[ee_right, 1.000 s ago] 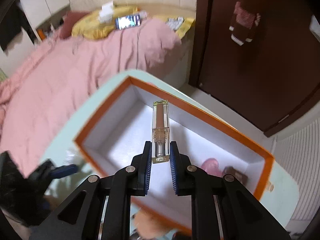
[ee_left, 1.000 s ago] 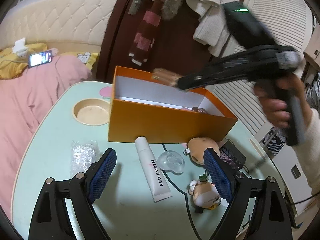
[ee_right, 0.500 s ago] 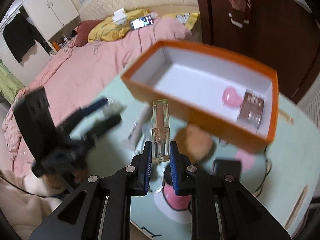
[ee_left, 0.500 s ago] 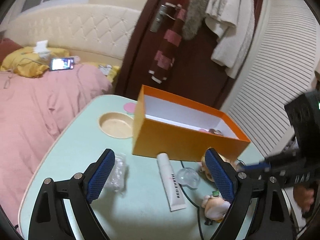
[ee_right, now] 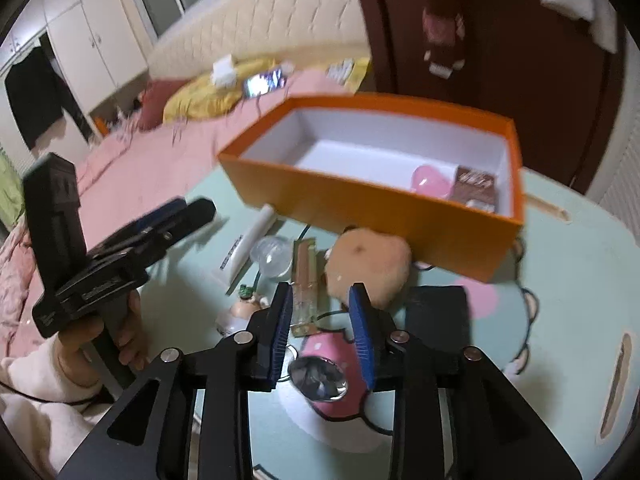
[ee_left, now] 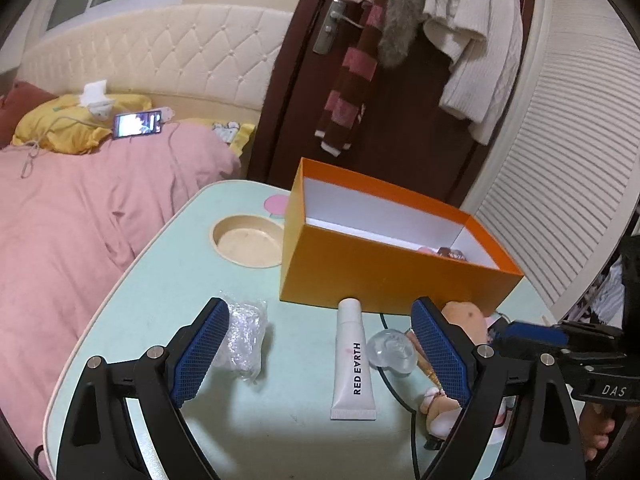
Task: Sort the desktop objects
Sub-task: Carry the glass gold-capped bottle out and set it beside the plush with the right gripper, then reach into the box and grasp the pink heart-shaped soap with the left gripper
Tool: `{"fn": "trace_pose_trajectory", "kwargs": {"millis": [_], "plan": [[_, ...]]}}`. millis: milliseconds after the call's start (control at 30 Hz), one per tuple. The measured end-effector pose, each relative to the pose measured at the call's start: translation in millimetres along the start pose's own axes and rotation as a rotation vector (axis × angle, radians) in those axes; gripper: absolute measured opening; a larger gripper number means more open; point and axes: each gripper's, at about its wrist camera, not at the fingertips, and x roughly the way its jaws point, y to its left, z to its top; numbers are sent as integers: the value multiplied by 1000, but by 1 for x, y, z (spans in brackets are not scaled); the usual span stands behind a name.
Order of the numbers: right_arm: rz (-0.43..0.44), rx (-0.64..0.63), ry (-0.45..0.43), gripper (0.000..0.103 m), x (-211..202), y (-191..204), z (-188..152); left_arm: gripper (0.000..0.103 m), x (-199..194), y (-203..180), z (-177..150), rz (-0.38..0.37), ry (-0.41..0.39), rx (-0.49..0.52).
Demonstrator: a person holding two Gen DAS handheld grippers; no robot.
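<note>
The left gripper [ee_left: 320, 354] was held wide apart, empty; the right gripper's [ee_right: 322, 322] jaws had just been opening, pads pressing nothing.

The right gripper [ee_right: 320, 316], which a second ago hung over the orange box [ee_right: 360, 200] pinching the clear lip gloss tube [ee_right: 305, 280], has swung away from the box and come down over the mint table [ee_right: 580, 280]. Its jaws have just been opening, and the tube now lies loose on the table between them, no longer clamped, pointing toward 12 o'clock beside the plush toy [ee_right: 368, 264]. In the left wrist view that gripper has dropped from 1 o'clock above the box to the 4 o'clock edge.
</note>
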Motion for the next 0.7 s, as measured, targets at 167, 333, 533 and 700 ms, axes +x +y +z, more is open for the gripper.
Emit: {"fn": "trace_pose_trajectory", "kwargs": {"millis": [167, 333, 533, 700], "plan": [[-41, 58, -130, 35, -12, -12, -18, 92, -1, -13, 12, 6, 17, 63], [-41, 103, -164, 35, -14, -22, -26, 92, 1, -36, 54, -60, 32, 92], [-7, 170, -172, 35, -13, -38, -27, 92, 49, -86, 117, -161, 217, 108], [20, 203, -163, 35, -13, -45, -31, 87, 123, -135, 123, -140, 482, 194]]}}
